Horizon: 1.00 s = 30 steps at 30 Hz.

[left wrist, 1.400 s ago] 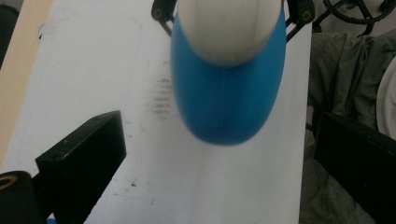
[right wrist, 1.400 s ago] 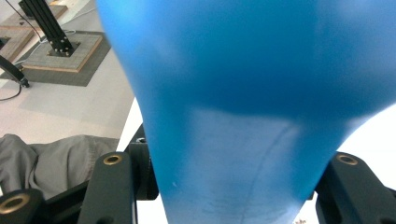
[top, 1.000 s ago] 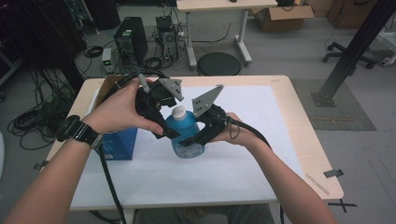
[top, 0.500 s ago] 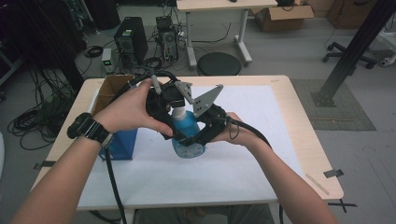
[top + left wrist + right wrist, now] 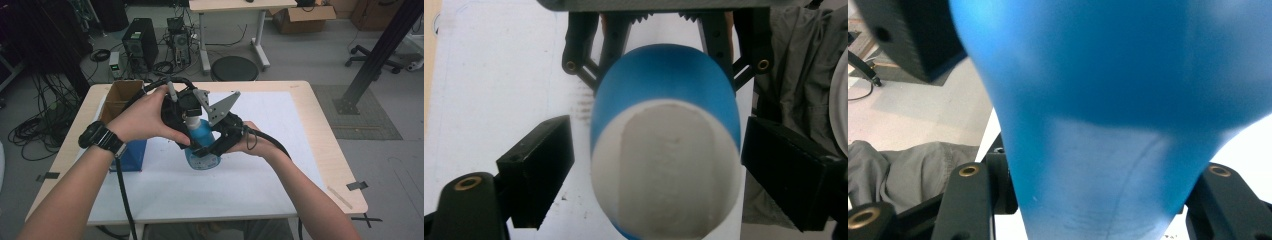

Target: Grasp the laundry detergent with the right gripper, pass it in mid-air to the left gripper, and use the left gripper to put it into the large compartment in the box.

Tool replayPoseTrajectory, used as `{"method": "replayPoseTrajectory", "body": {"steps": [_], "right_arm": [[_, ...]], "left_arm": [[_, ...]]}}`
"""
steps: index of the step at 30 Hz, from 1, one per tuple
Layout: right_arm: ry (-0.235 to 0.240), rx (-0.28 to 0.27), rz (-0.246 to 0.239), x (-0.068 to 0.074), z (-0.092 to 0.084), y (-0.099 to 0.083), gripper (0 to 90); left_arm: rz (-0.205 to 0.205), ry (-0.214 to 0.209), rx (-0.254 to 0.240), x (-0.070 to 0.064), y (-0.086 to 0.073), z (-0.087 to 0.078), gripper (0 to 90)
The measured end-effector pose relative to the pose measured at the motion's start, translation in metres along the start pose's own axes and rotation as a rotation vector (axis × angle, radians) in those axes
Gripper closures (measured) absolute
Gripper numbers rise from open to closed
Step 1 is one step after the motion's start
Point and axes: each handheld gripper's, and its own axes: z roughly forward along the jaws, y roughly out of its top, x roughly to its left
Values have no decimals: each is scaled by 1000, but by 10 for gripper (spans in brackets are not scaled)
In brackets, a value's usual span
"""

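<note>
Your right gripper [image 5: 212, 145] clamps the blue bottle [image 5: 202, 150] low on its body. Your left gripper [image 5: 656, 165] hangs spread, the white cap [image 5: 666, 165] dead between its jaws. Squeeze squarely, keep the bottle upright.

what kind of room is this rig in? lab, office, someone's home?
Most likely a lab or workshop, not a home. Desktop tower PCs sit on a bare grey floor amid loose cable bundles, a black metal frame post is bolted down beside the table, and a cardboard box sits under a second workbench.
</note>
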Motion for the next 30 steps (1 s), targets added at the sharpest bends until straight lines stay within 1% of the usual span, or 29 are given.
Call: {"method": "replayPoseTrajectory", "body": {"steps": [2,6,7,10,12,14,17,20,23,27,28,30], "right_arm": [[1,0,-1,0,0,0,438],[-4,1,2,0,0,-1,438],[-6,0,2,0,-1,-1,438],[-5,-2,2,0,-1,-1,438],[-8,-2,1,0,-1,-1,438],[-8,1,1,1,-1,-2,438],[-11,1,2,1,0,-2,438],[-12,-2,4,1,0,-2,437],[-12,-3,1,1,0,-2,438],[-14,-1,3,1,0,-2,438],[-15,0,2,1,0,-2,438],[-15,1,1,1,0,-2,437]], "left_arm": [[-1,2,0,0,0,1,161],[9,10,6,0,2,1,184],[14,7,8,-1,2,1,210],[13,13,9,-1,3,2,219],[16,10,14,-1,3,2,242],[13,14,15,-2,4,2,268],[9,5,18,-2,4,2,270],[13,7,26,-2,4,2,276],[15,10,30,-2,4,3,318],[14,11,29,-2,5,4,334],[7,10,30,-2,5,4,345],[6,11,27,-2,5,4,350]]}}
